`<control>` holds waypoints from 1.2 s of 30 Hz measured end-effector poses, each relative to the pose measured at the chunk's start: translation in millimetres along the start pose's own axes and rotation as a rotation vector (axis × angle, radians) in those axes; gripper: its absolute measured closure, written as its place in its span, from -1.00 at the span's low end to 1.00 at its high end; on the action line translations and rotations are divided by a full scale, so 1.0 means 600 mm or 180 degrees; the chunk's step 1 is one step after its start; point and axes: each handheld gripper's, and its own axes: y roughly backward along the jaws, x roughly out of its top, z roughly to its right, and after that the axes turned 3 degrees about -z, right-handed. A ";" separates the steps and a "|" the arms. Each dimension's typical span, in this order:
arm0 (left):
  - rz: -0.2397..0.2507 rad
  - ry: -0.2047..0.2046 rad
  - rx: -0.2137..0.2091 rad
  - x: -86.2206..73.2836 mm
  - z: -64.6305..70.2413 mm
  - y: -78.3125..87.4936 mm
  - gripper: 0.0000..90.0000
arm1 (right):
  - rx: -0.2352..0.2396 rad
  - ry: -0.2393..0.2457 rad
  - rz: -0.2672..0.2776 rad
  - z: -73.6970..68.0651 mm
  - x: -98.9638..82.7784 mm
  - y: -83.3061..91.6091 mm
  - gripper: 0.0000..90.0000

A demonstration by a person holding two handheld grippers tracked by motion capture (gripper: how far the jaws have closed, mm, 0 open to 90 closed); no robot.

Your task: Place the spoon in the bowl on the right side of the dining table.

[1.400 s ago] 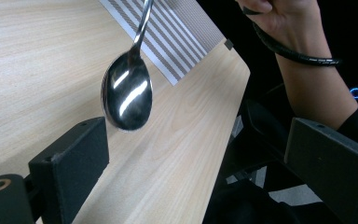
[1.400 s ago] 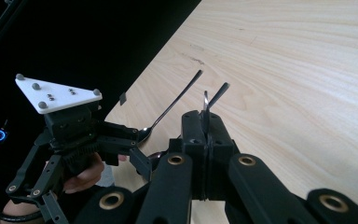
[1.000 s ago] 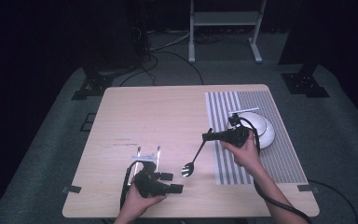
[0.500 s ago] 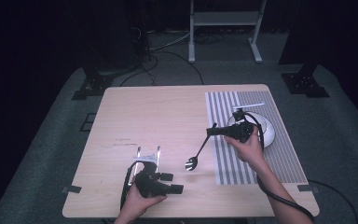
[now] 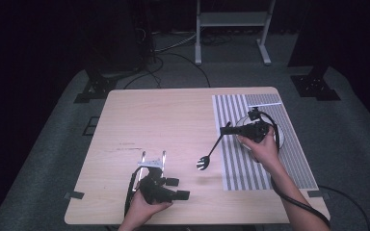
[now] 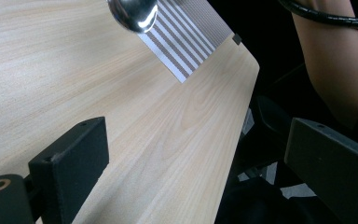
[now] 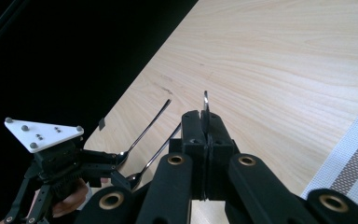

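My right gripper (image 5: 227, 131) hovers over the left edge of the striped mat (image 5: 243, 163), shut on the handle of a metal spoon (image 5: 211, 151). The spoon hangs slanting down to the left, its bowl (image 5: 203, 163) just above the wood. In the right gripper view the handle tip (image 7: 205, 103) sticks out above the closed jaws of my right gripper (image 7: 206, 122). My left gripper (image 5: 179, 188) rests near the table's front edge, open and holding nothing. In the left gripper view its jaws stand wide apart, my left gripper (image 6: 200, 163) facing the hanging spoon bowl (image 6: 133, 14).
Two more spoons (image 5: 153, 160) lie side by side on the wood just beyond my left gripper; in the right gripper view those spoons (image 7: 145, 129) are seen too. A white dish (image 5: 275, 126) sits on the mat under the right hand. The table's right front corner (image 6: 254, 65) is close.
My right gripper has moved to the right and a little up, carrying the spoon with it. The left gripper has stayed where it was.
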 end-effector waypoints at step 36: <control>0.0038 0.0030 -0.0027 0.001 0.000 0.006 -0.89 | -0.0254 -0.0190 0.0300 0.036 0.022 0.075 0.98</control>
